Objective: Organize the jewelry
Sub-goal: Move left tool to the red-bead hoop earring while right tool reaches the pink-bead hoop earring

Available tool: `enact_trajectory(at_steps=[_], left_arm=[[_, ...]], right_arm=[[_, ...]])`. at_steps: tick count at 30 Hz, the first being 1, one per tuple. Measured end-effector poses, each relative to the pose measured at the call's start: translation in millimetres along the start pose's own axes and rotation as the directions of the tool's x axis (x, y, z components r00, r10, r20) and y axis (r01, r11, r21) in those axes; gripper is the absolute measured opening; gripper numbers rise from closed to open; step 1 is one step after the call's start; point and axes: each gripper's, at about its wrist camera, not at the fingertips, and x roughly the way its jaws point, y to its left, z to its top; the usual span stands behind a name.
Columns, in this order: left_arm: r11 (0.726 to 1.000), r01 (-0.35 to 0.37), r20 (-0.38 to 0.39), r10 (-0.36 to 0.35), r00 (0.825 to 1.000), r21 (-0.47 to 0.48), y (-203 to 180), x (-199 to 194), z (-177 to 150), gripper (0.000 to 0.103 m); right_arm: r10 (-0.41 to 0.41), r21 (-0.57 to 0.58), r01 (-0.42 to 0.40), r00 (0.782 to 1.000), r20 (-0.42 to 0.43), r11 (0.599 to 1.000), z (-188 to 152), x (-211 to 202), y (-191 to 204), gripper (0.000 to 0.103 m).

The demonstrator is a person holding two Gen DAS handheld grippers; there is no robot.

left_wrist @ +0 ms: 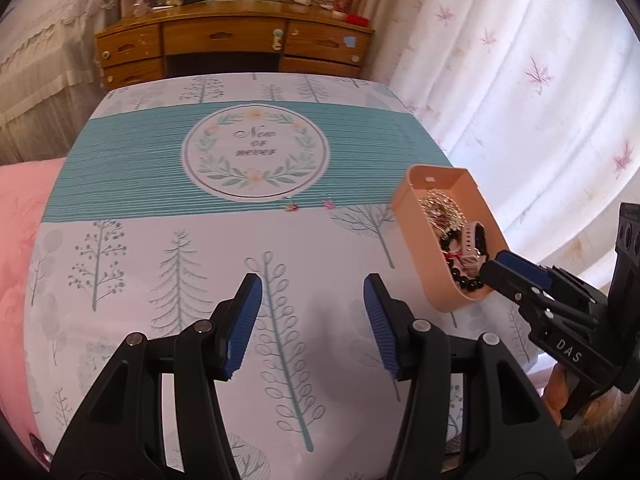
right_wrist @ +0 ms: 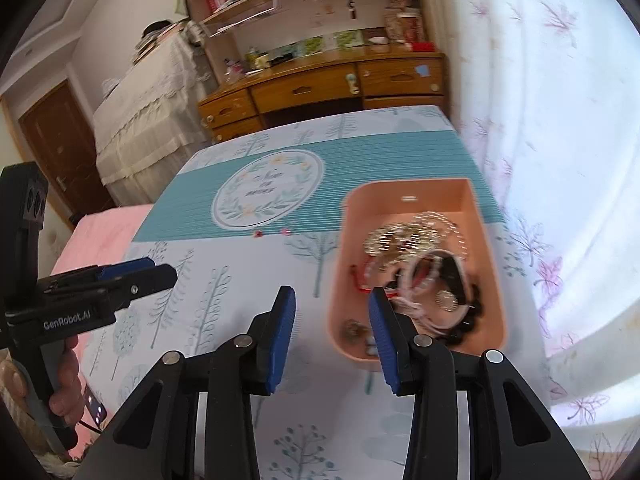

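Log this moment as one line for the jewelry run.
left gripper: open, empty | right gripper: open, empty | pink tray: holds tangled jewelry | two small earrings: loose on tablecloth

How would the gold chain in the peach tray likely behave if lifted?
The gold chain would probably hang limp, since it lies in loose heaped loops. It may snag and drag the black bead bracelet tangled beside it in the peach tray.

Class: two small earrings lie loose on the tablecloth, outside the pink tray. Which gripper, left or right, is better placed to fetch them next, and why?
Probably the left gripper: open, empty, pointing across bare cloth toward the earrings. The right gripper, also open, sits at the pink tray, with the earrings off to its left.
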Motion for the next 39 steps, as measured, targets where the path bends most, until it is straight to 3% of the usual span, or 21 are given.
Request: enact_trajectory(at_steps=[11,17,22,28,39], left_arm=[[0.992,-0.073,0.012,0.074,0.997,-0.1,42,15,9,0.05],[0.985,-0.125,0.02,0.128,0.992,-0.12,55,34,26,0.05],[0.983,-0.11,0.005,0.111,0.994,-0.146,66,50,29,0.05],[0.983,-0.095,-0.015,0.093,0.996,-0.159,76,67,25,0.05],[0.979,-0.055,-0.036,0.049,0.998,-0.195,90,88,27,0.05]], right_arm=[[0.049,-0.08,-0.051,0.998,-0.027,0.995,26,36,66,0.039],[0.031,-0.065,-0.036,0.997,-0.07,0.997,48,76,77,0.037],[-0.017,-0.025,0.014,0.991,-0.133,1.0,57,129,73,0.027],[-0.078,-0.011,0.077,0.98,-0.181,0.997,56,177,63,0.026],[-0.157,-0.063,0.149,0.975,-0.156,0.987,69,205,69,0.025]])
